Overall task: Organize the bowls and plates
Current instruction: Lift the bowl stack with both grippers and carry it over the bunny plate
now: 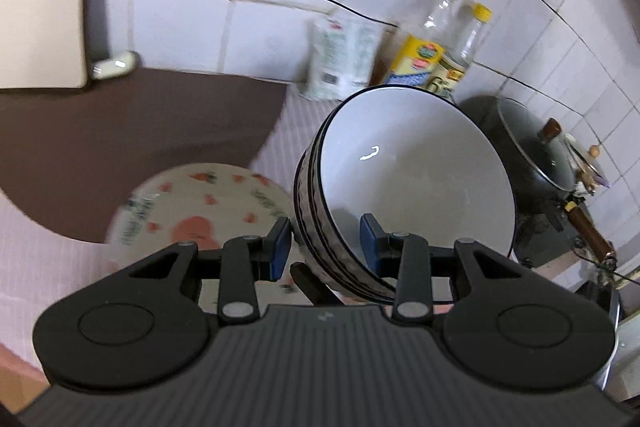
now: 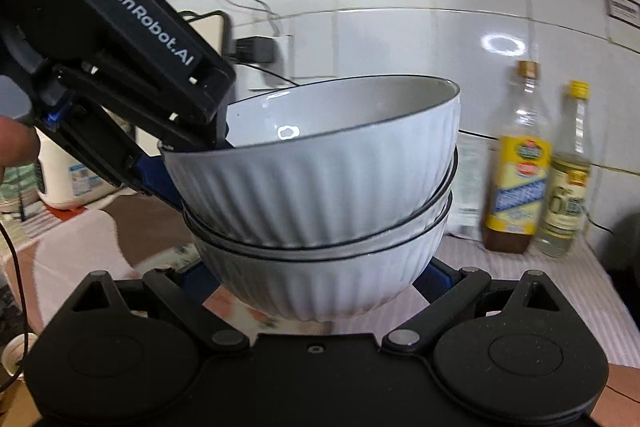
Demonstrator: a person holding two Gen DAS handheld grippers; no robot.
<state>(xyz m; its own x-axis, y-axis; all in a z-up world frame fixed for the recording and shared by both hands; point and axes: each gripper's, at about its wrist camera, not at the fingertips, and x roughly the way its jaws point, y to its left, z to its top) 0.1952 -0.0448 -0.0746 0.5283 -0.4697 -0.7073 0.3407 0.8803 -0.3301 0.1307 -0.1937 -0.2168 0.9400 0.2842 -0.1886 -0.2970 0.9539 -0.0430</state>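
Two stacked bowls (image 2: 320, 187), left fingers (image 1: 326, 243) clamping rim, right fingers (image 2: 316, 283) gripping base

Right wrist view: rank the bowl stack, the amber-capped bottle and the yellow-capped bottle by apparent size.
1. Bowl stack, though nearest the camera.
2. Amber-capped bottle.
3. Yellow-capped bottle, only slightly smaller; nearly alike.

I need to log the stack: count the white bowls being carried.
3, nested: top bowl, middle bowl showing only a rim, bottom bowl. Left tool clamps the rims; right tool cradles the base. More could hide inside.
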